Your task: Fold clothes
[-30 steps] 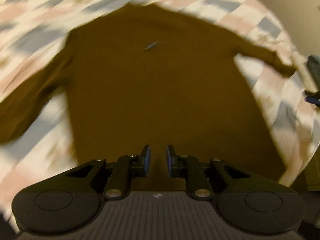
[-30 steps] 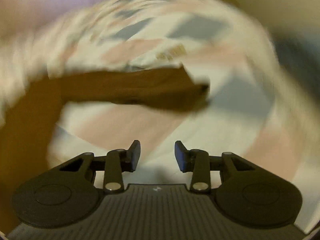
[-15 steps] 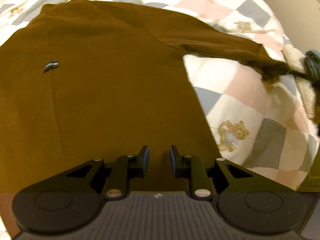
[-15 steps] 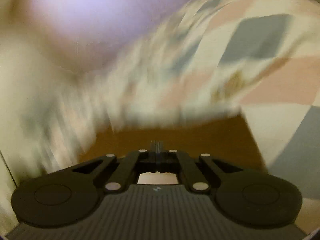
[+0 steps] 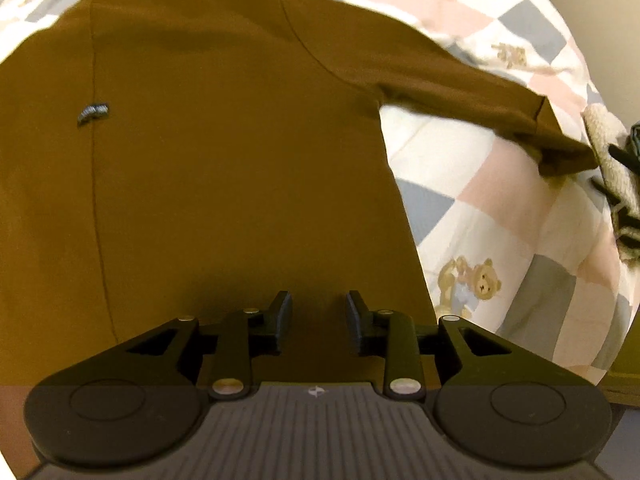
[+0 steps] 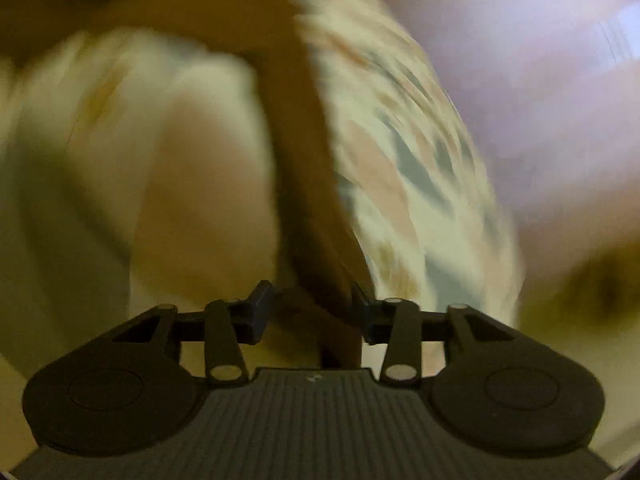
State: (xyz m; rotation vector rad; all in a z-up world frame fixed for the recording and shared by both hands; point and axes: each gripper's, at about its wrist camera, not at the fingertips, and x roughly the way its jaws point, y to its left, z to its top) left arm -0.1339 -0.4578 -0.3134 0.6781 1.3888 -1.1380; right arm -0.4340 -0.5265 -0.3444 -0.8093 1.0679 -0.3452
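Since the earlier frames the left wrist view has slid along the shirt (image 5: pixel 208 168) toward its hem, and the sleeve (image 5: pixel 472 104) now stretches out over the quilt (image 5: pixel 500 216). The shirt lies flat on the bed. The left gripper (image 5: pixel 316 314), jaws just opened narrowly, is empty. The right gripper (image 6: pixel 310 310) has just reopened, sleeve cloth between its jaws; grip unclear through blur. Likely step: folding the sleeve inward, which needs a firm pinch.

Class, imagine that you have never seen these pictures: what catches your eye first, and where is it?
A big brown long-sleeved top lies spread over a checked teddy-bear quilt, filling the left wrist view, one sleeve reaching right. The open left claw hovers over its lower part. The right wrist view is badly blurred.
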